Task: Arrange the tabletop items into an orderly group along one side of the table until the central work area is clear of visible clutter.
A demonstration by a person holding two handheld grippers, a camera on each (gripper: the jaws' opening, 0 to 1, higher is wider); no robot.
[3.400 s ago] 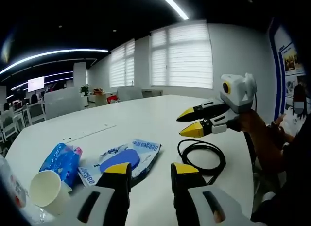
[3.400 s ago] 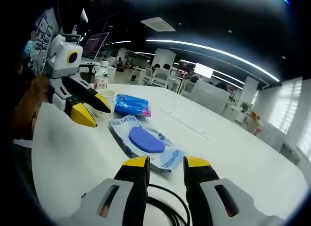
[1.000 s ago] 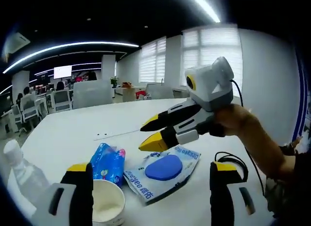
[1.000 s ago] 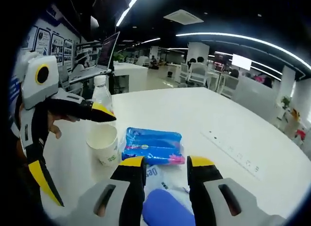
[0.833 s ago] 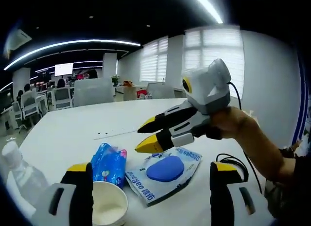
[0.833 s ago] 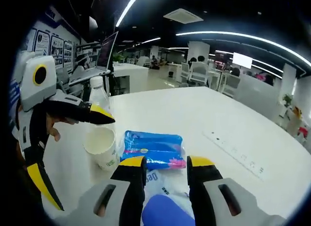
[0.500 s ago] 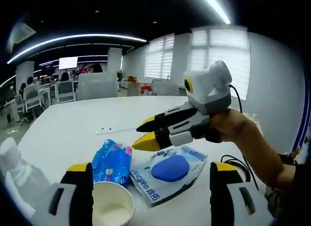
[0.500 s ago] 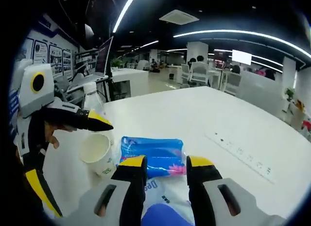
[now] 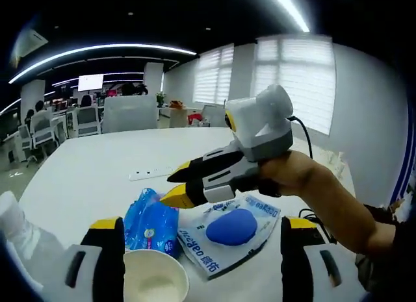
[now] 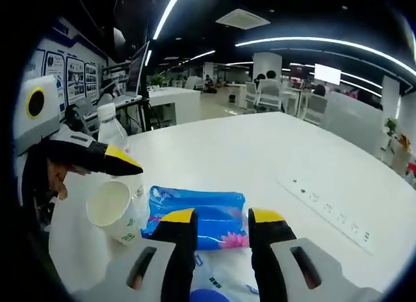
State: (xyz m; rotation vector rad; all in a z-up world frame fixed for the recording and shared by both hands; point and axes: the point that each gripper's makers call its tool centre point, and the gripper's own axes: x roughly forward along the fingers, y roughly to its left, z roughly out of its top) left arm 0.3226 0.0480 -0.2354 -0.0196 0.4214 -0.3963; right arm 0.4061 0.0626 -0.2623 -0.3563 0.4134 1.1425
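Straddling the paper cup (image 9: 156, 286), our left gripper (image 9: 203, 230) held its jaws wide apart, empty. Our right gripper (image 10: 221, 227), jaws slightly apart and empty, hovered nearest the blue tissue pack (image 10: 198, 217), which lay crosswise just beyond its tips.

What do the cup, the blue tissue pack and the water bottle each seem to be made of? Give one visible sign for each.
The cup looks like paper: matte off-white walls with small print.
The blue tissue pack looks wrapped in thin glossy plastic film: it shines and crinkles at the ends.
The water bottle looks like clear plastic, see-through with a white cap; glass cannot be ruled out.
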